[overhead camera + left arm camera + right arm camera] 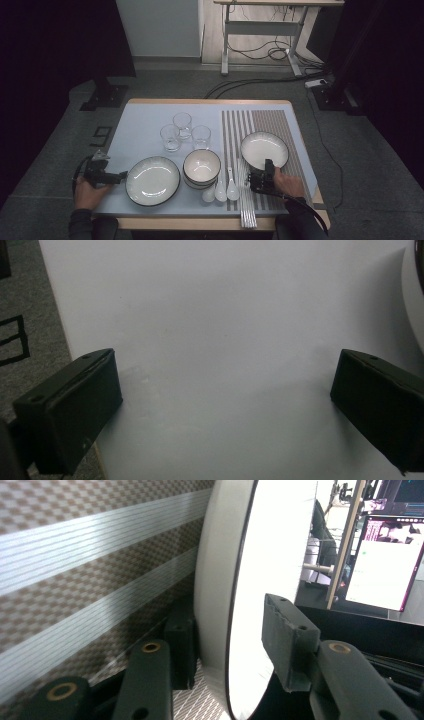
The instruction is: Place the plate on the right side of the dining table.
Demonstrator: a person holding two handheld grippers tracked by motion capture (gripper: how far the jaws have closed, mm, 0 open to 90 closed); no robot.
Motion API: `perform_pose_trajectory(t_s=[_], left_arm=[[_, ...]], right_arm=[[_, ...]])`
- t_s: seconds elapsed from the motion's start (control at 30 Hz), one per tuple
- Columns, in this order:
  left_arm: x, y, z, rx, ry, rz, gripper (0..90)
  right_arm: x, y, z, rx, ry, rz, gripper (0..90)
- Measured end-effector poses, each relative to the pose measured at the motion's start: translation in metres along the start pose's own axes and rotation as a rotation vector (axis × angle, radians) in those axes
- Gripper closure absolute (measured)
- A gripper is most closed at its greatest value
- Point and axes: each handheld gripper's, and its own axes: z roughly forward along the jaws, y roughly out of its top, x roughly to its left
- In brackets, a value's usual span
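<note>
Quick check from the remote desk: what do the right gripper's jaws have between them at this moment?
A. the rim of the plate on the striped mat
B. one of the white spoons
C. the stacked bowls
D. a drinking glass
A: in the right gripper view the jaws straddle the rim of the plate, one on each side, with a gap showing at the inner jaw; in the high view the right gripper sits at that plate's near edge on the striped mat.

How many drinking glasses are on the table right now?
3, clustered at the table's middle rear: one glass at the back, one front-left, one front-right. None appear hidden.
</note>
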Motion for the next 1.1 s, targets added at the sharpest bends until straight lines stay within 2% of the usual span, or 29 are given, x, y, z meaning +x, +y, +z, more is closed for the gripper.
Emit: perform_pose_trajectory(t_s=[0.23,0.47,0.73,1.1], left_arm=[[0.000,0.000,0.000,0.000,0.000,0.000,0.0],[0.000,0.000,0.000,-0.002,0.000,-0.002,0.0],[0.000,0.000,0.000,-0.002,0.000,-0.002,0.0],[0.000,0.000,0.000,-0.001,0.000,0.000,0.0]], right_arm=[[0.006,-0.002,-0.007,-0.012,0.040,0.001,79.0],[0.010,-0.003,-0.008,-0.021,0.022,-0.001,79.5],[0.013,-0.002,-0.016,-0.030,0.026,-0.001,79.3],[-0.001,-0.020,-0.025,-0.068,0.081,0.093,53.9]])
